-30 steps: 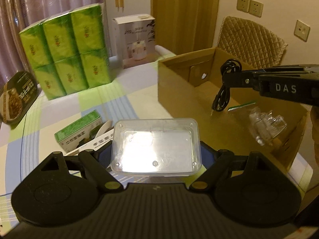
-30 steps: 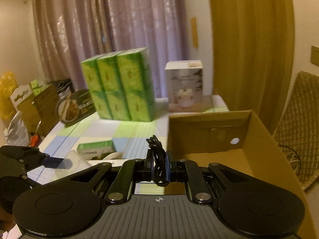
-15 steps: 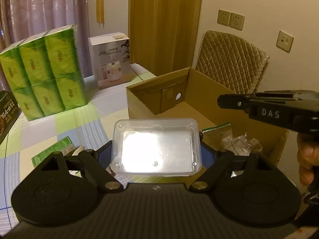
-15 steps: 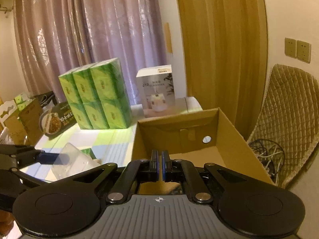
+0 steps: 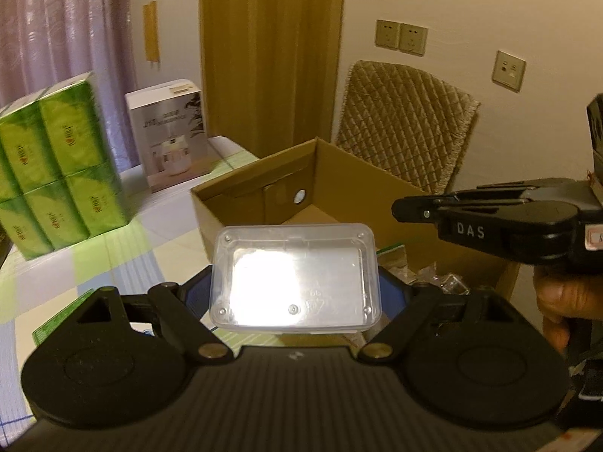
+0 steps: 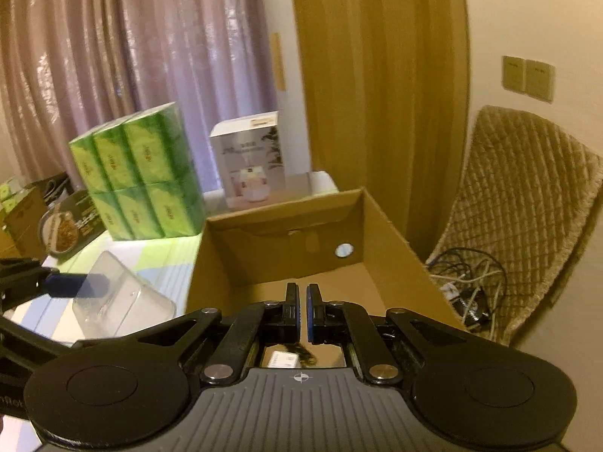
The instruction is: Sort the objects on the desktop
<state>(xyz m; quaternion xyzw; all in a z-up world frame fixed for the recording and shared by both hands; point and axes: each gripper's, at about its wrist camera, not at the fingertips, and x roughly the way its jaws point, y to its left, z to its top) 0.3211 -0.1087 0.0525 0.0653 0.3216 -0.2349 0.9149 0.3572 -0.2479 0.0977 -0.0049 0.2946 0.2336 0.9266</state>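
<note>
Your left gripper [image 5: 296,293] is clamped on the clear plastic box [image 5: 296,278], held in the air just beside the near edge of the cardboard carton [image 5: 339,165], so that drop is left. Your right gripper [image 6: 302,312] has its jaws together on nothing. The left view shows clear packets [image 5: 441,278] already in the carton; only the right view shows cables [image 6: 467,282] by the chair [image 6: 527,203].

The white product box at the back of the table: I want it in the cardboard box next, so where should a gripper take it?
Probably near the top of the white product box, pads on its two narrow side faces, coming in from the front. It stands upright on the table, and the green tissue packs and the cardboard box stand on either side of it.
</note>
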